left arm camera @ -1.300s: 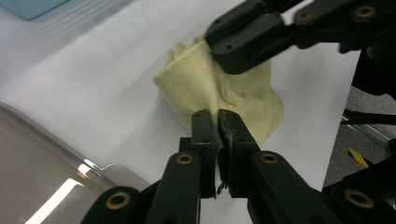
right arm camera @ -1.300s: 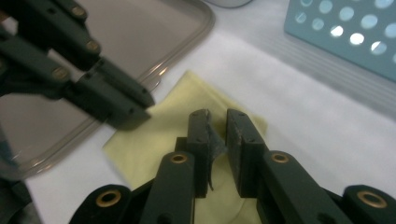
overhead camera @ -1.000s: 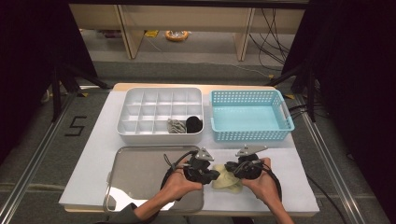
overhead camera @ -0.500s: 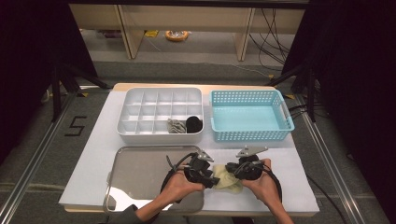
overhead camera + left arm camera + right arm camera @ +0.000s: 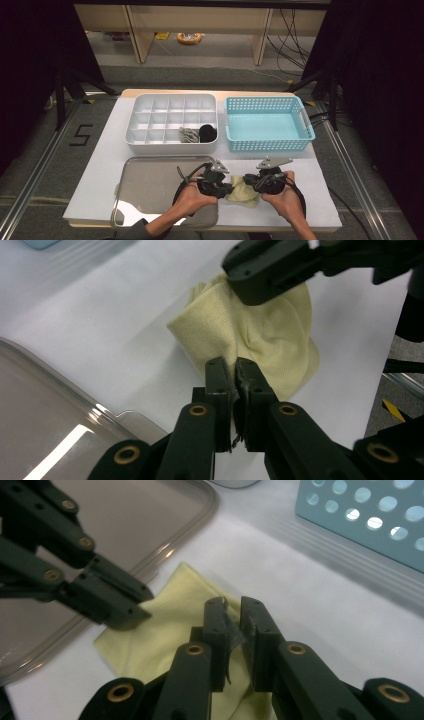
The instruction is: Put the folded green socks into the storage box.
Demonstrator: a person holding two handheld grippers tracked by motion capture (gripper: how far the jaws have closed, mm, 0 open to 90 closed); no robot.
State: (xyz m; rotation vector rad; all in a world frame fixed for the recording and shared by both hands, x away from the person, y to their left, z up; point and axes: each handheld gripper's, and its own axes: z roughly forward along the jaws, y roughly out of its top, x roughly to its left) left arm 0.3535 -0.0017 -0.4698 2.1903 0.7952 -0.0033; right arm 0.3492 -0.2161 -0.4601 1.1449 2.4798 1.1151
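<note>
A pale yellow cloth (image 5: 243,193) lies crumpled on the white table top near the front edge, between my two grippers. My left gripper (image 5: 231,189) comes in from the left. Its jaws have just closed again and pinch a fold at the cloth's (image 5: 272,335) near edge, as the left gripper view (image 5: 234,365) shows. My right gripper (image 5: 249,182) meets it from the right, with its jaws (image 5: 231,605) nearly together over the cloth (image 5: 165,625) and pinching its upper part. Each gripper view shows the other gripper's black jaws on the cloth: the right gripper (image 5: 257,280) and the left gripper (image 5: 122,605).
A shallow metal tray (image 5: 150,175) lies at the front left, beside the left hand. Behind it stands a white divided box (image 5: 170,107) with a grey item (image 5: 188,135) and a black item (image 5: 208,132) in its front compartments. A light blue perforated basket (image 5: 295,120) stands at the back right.
Both hands stay in the same place. The yellow cloth between the grippers has shifted shape slightly.
</note>
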